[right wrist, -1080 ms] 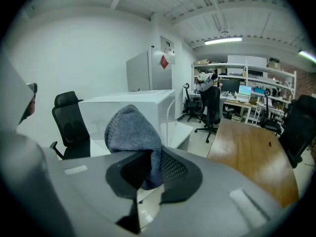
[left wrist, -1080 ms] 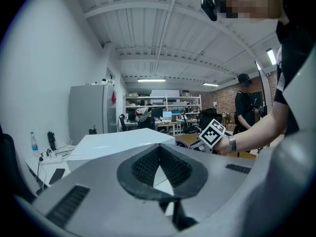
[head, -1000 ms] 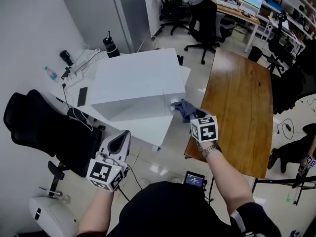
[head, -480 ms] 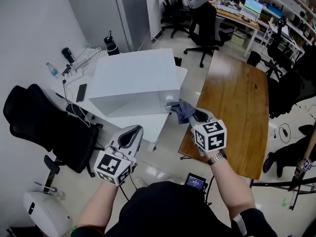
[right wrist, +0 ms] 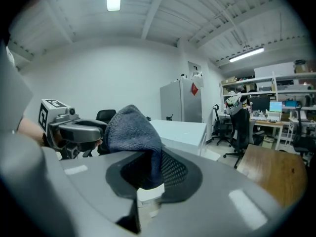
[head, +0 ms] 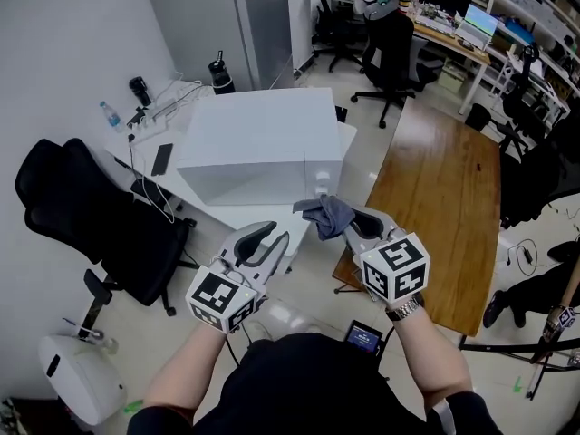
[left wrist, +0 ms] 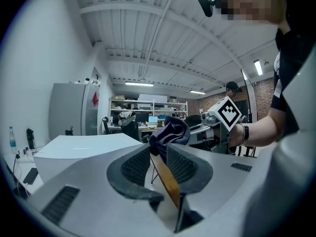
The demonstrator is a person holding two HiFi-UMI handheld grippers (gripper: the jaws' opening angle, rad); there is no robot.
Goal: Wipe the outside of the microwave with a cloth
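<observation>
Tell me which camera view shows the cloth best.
Right gripper view: the cloth fills the centre, weave clear, clamped in the right gripper. Head view: small, near the microwave corner. Left gripper view: dark, farther off.

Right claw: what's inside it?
A grey-blue cloth is pinched in the right claw and bunches up above the jaws. How far it reaches down between them is hidden by its own folds.

Left claw (head: pixel 276 236) just opened, empty; right claw (head: pixel 348 223) grips cloth (head: pixel 326 213).
</observation>
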